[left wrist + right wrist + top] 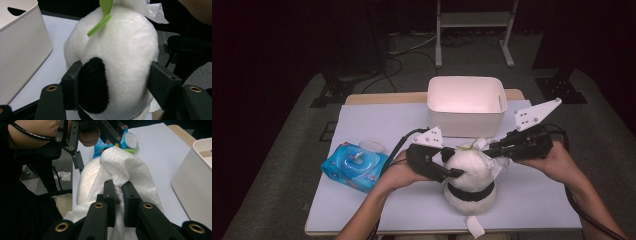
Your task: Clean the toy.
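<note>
At the bottom centre of the high view stands a white plush toy (469, 172) with a black band around its neck, a black ear patch and a green strip on top of its head. A white tag lies on the table just below it. The left gripper (451, 165), coming in from the lower left of that frame in the person's left hand (399, 172), has its jaws set on either side of the toy's head. In the left gripper view the pads press into the fur, one against the black ear patch at lower left, the other against the white flank at lower right.

The right gripper (484, 150) reaches in from the right of the high view in the right hand (554, 162). In the right gripper view its jaws are pressed nearly together, pinching a fold of a white wipe (125, 173) that drapes over the top of the toy's head.

To the left of the toy, in the middle left of the high view, lies a blue pack of wipes (353, 166) with its lid flipped open. Farther up, in the upper centre of that frame, a white bin (466, 102) stands at the far edge of the white table (377, 120). Beyond the table lies grey floor with cables.
</note>
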The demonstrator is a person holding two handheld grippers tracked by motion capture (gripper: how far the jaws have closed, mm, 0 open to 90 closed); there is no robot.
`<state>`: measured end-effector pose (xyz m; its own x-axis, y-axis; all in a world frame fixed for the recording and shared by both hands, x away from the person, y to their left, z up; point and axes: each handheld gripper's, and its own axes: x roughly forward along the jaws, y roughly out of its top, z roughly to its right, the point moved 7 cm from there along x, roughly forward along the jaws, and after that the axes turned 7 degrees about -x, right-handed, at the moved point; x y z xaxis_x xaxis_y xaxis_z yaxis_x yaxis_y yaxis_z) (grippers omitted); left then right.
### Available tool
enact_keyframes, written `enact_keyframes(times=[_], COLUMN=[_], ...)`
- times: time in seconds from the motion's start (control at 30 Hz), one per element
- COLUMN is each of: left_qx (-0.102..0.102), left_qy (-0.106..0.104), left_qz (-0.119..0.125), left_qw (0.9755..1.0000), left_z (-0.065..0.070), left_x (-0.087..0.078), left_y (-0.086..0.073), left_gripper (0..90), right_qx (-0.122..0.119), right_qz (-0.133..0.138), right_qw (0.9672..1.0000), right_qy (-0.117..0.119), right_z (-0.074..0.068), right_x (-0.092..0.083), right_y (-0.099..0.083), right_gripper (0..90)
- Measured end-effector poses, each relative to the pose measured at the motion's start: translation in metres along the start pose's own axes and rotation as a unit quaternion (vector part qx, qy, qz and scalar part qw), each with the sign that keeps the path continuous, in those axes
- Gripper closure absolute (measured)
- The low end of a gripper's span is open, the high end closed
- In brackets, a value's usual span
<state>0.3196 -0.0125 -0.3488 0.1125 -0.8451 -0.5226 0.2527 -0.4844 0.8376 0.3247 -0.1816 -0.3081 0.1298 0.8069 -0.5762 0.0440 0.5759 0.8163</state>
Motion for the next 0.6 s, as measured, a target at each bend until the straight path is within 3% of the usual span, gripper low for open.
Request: enact_keyframes(times=[0.13, 0.2, 0.33, 0.6], left_qx=[-0.001, -0.005, -0.013, -0.026], left_qy=[-0.002, -0.002, 0.002, -0.014], left_qz=[0.002, 0.003, 0.004, 0.004], left_qw=[1.0, 1.0, 0.9999, 0.9996], left_z=[0.0, -0.001, -0.002, -0.003], left_x=[0.002, 0.003, 0.006, 0.019], left_y=[-0.001, -0.001, -0.004, -0.011], left_gripper=[32.3, 26.9, 20.2, 19.0], right_qx=[0.004, 0.007, 0.016, 0.04], right_qz=[-0.014, -0.022, -0.023, -0.008], right_qw=[0.9999, 0.9997, 0.9996, 0.9992], right_qy=[0.002, 0.003, 0.002, 0.003], right_z=[0.001, 0.002, 0.003, 0.002], right_x=[0.001, 0.001, -0.001, -0.009], right_y=[-0.004, -0.009, -0.016, -0.03], right_gripper=[82.4, 82.5, 82.5, 82.5])
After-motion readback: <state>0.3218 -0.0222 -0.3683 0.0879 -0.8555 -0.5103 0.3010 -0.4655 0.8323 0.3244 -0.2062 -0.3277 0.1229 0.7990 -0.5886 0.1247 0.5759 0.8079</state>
